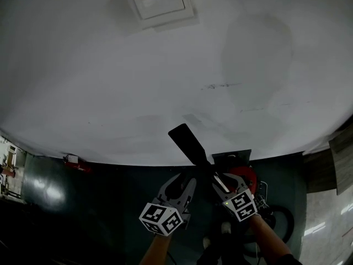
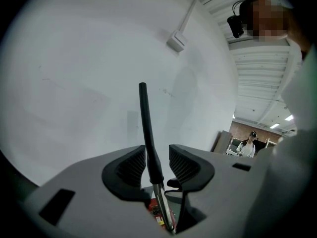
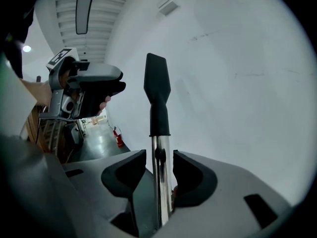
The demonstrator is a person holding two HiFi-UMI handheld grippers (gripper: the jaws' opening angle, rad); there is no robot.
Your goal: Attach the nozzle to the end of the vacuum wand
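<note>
Your right tool [image 3: 159, 170] is clenched on the chrome wand [image 3: 159, 182], gripping it just under the nozzle's black collar and holding it upright. The nozzle [image 3: 157, 90] sits on the top end of the wand, its collar sleeved over the chrome with no gap that shows. Your left tool [image 2: 157, 163] is released. Its jaws stand apart on either side of the collar, and I can't confirm that either pad touches it.

By my reading, the fitting step is at or near its finish. What's left is to make sure of the seat. That calls for closing the left tool on the collar, just above the wand's end, and pressing down along the wand while the right tool keeps it from tipping.

The right gripper view shows the nozzle's broad flat face and the join. It also puts your left tool off to one side of the wand, which suggests no grip. The left gripper view shows the nozzle only edge-on, as a thin blade. Only the head view shows the red vacuum body [image 1: 247, 176] at the foot of the wand.
</note>
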